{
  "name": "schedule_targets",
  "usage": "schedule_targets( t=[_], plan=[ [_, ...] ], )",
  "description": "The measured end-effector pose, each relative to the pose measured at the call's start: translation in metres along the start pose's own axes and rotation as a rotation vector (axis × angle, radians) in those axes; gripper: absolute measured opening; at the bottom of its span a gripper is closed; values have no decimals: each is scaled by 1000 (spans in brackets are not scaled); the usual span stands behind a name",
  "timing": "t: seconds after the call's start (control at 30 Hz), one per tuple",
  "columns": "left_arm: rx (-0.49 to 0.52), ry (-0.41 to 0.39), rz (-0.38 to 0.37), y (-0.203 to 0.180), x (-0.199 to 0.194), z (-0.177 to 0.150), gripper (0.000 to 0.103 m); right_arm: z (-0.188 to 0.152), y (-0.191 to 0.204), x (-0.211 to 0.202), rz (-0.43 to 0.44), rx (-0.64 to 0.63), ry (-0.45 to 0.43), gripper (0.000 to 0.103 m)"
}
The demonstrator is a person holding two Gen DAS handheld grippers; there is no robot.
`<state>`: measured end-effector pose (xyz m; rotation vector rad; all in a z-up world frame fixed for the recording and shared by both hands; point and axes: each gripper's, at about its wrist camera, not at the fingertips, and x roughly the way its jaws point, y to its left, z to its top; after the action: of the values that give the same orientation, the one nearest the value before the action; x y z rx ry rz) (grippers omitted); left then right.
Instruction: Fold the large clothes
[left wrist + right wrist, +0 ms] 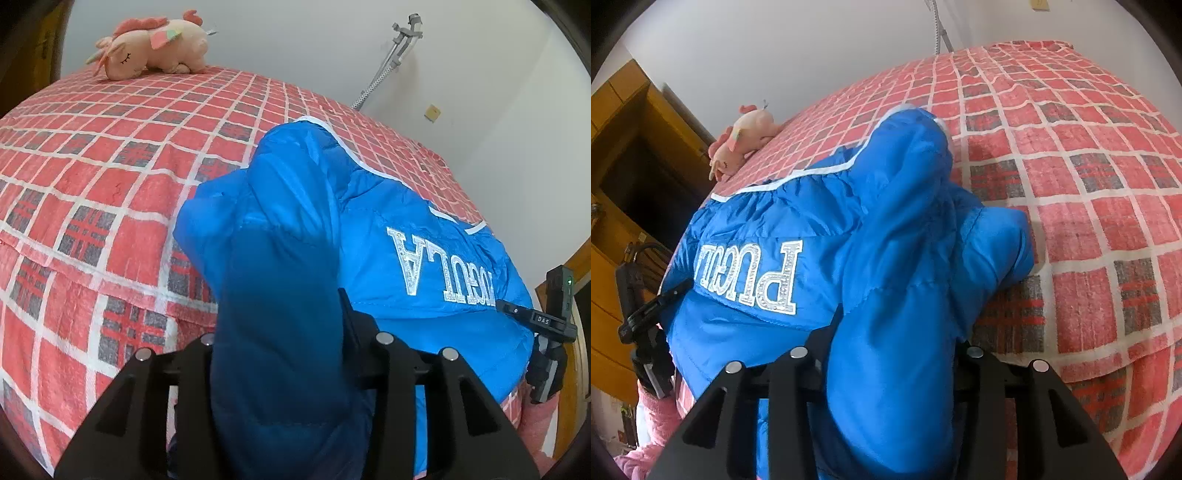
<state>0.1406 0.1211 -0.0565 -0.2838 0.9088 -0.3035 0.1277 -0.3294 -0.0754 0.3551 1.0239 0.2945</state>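
Left wrist view: the left gripper has its jaws pinching a thick fold of the bright blue quilted puffer jacket with white piping and silver lettering. The fabric rises between the two black fingers and hides their tips. The jacket lies bunched on the red, white and grey plaid bed cover, near the edge closest to the camera. At the far side of the bed rests a pink plush unicorn toy, well apart from the jacket. A grey metal bracket on a pole stands against the white wall. The right gripper's black body shows at the right edge of this view.

Right wrist view: the right gripper likewise has its jaws closed on a padded fold of the jacket, apparently a sleeve or side panel. The lettered panel faces up, between the two grippers. The left gripper's black body and a pink fleece sleeve appear at the left edge. A brown wooden wardrobe stands beyond the bed.

Step in hand, as judged: both sides of the jacket are gripped and raised for an inward fold. The next move calls for carrying both gripped parts together over the lettered panel, keeping tension even so the slippery padding does not slide out, then lowering flat.

Containers: none visible in either view.
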Motion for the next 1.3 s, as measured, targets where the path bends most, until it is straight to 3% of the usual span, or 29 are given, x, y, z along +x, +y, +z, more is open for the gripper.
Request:
schedule_targets(
  t=[0.17, 0.3, 0.4, 0.5, 0.7, 0.9, 1.07, 1.3],
  plan=[
    [-22, 34, 15, -3, -7, 5, 44, 1, 12, -9, -83, -11, 11, 54],
    [-36, 52, 18, -1, -28, 5, 50, 2, 23, -28, -163, -37, 7, 55],
    [-79, 61, 20, 8, -50, -1, 62, 2, 30, -51, -231, -54, -27, 55],
    [-81, 49, 70, 9, -72, -13, 67, 1, 46, -79, -311, -111, -109, 55],
    [-101, 85, 101, 1, -89, -41, 73, -14, 74, -83, -220, -176, -52, 53],
    [-183, 116, 34, -7, -84, -57, 77, -29, 77, -71, -224, -187, -1, 51],
    [-226, 127, 50, -2, -67, -62, 80, -33, 66, -68, -209, -169, 12, 51],
    [-328, 86, -13, 19, -48, -51, 86, -32, 59, -55, -191, -163, 43, 51]
  ],
)
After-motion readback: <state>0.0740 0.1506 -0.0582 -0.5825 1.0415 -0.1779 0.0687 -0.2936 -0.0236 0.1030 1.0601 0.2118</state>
